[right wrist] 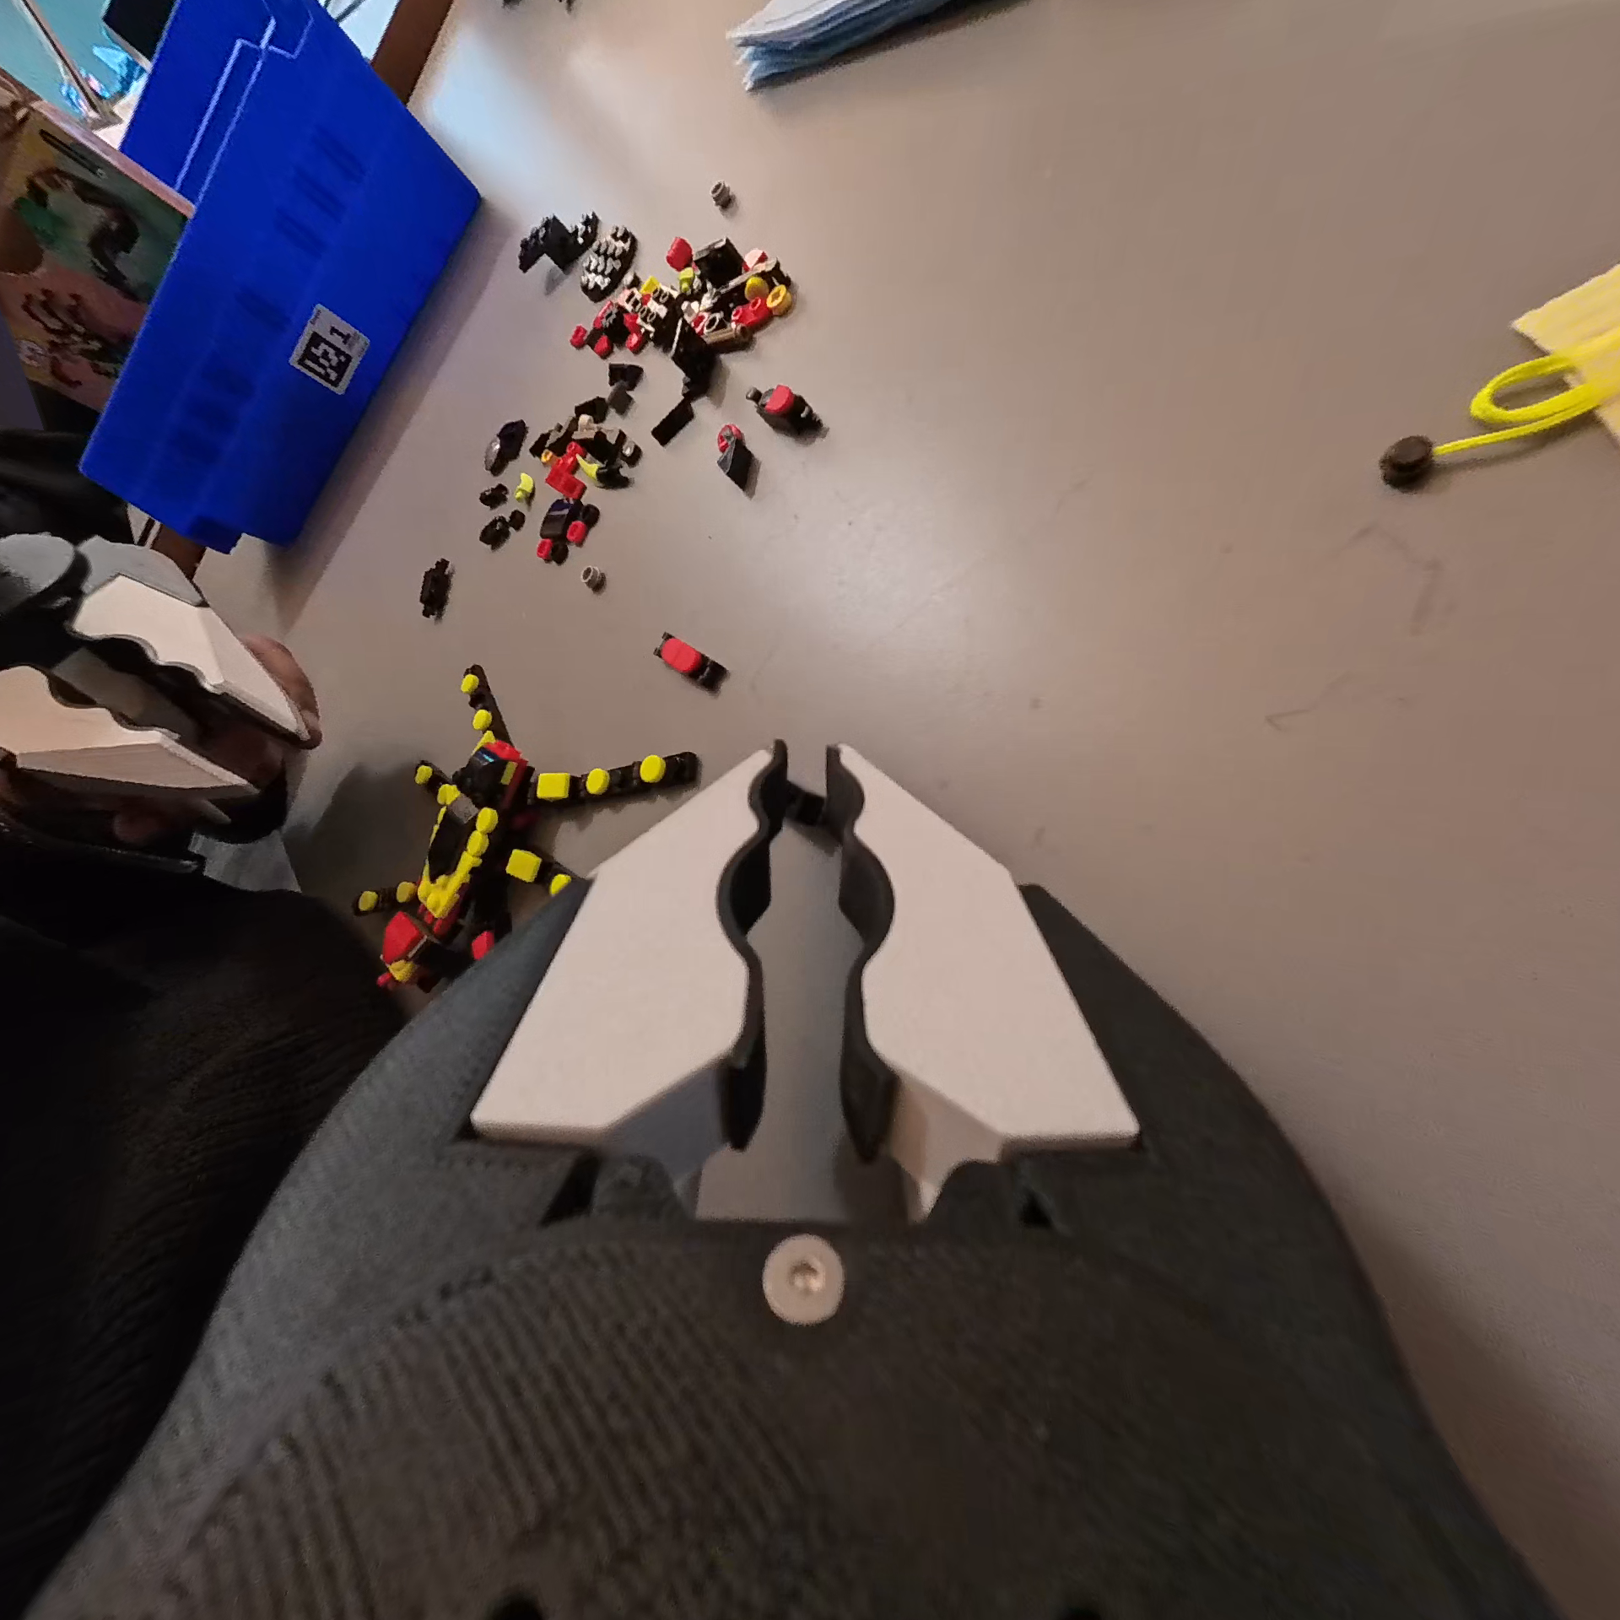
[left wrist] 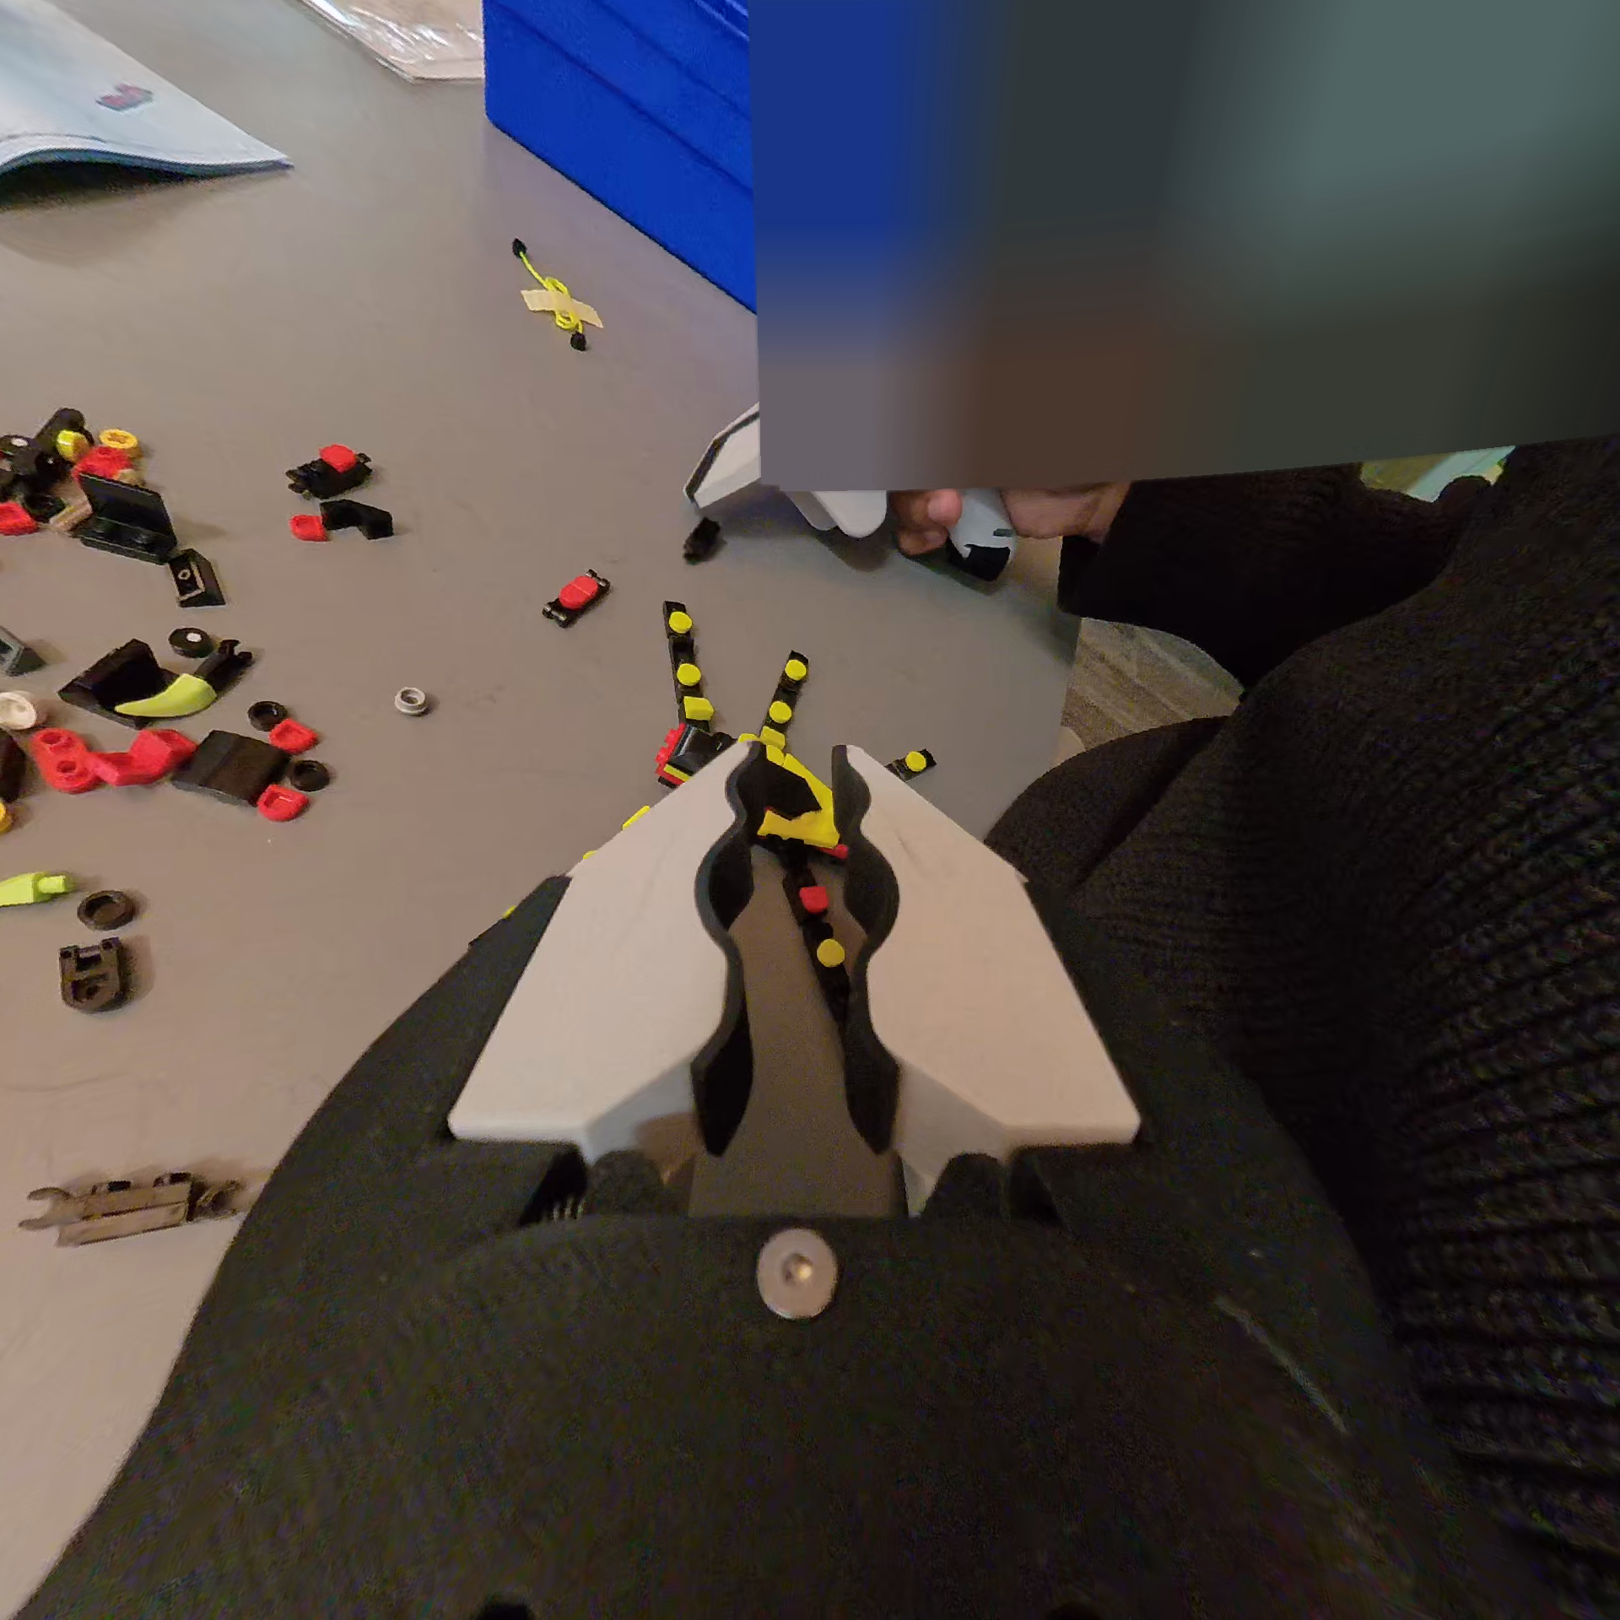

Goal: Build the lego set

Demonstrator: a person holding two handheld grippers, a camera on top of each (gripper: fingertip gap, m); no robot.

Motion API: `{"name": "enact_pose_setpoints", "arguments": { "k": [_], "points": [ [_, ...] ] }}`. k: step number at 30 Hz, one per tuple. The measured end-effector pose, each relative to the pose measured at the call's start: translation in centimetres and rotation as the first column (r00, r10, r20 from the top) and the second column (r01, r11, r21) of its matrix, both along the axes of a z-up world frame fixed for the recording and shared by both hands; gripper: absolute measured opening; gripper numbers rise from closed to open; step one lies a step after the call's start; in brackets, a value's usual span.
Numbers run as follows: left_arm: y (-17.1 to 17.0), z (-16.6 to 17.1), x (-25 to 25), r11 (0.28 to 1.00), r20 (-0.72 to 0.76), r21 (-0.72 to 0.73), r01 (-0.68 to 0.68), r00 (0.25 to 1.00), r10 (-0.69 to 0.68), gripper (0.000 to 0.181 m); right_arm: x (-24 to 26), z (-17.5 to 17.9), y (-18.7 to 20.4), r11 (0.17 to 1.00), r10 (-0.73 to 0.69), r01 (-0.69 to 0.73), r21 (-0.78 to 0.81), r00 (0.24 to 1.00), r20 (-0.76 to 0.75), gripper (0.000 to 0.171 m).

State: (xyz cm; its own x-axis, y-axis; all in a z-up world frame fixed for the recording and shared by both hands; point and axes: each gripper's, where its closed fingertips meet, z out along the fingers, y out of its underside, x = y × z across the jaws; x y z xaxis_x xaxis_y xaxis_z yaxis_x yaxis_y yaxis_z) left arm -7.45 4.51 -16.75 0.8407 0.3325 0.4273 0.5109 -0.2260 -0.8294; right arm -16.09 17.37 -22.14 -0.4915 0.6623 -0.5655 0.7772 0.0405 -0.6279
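The right gripper [right wrist: 802, 776] hovers low over the grey table [right wrist: 1140, 701], its fingers [right wrist: 649, 947] nearly closed on a small black piece [right wrist: 805, 802] — contact unclear. Just left of it lies the black-yellow-red lego model [right wrist: 478, 833]; beyond the model, loose pieces [right wrist: 649, 351] scatter beside a blue bin [right wrist: 280, 280].

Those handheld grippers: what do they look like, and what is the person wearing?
Each gripper, left and right, has two pale grey wedge-shaped fingers with wavy black inner pads, mounted on a black textured body with a silver screw. The person wears a black knit sleeve.
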Motion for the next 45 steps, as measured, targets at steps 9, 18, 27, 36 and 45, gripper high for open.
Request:
{"name": "enact_pose_setpoints", "arguments": {
  "k": [9,18,27,36,45],
  "points": [
    [-0.1,0.0,-0.1,1.000,-0.004,-0.004,-0.002,1.000,0.002,0.011,-1.2,2.8,-0.1,0.998,-0.030,0.021,-0.059,0.987,-0.158,0.012],
    [-0.1,-0.1,-0.1,1.000,0.014,-0.001,-0.001,1.000,0.001,0.011,-2.5,2.5,-3.4,0.926,0.290,-0.135,0.352,0.851,-0.437,0.007],
    [0.0,-0.2,0.5,0.999,-0.048,-0.042,0.000,0.999,-0.002,0.010,-6.7,1.9,-7.3,0.905,0.372,-0.206,0.372,0.808,-0.457,0.029],
    [0.2,-0.4,1.0,0.997,-0.096,-0.081,0.009,0.995,-0.017,0.009,-9.0,-1.1,-8.6,0.858,0.443,-0.307,0.411,0.848,-0.291,0.006],
    [0.2,-0.3,0.9,0.997,-0.110,-0.082,-0.004,0.994,-0.005,0.007,-4.6,9.6,-10.8,0.827,0.317,-0.357,-0.434,0.934,-0.164,0.005]
  ]
}}
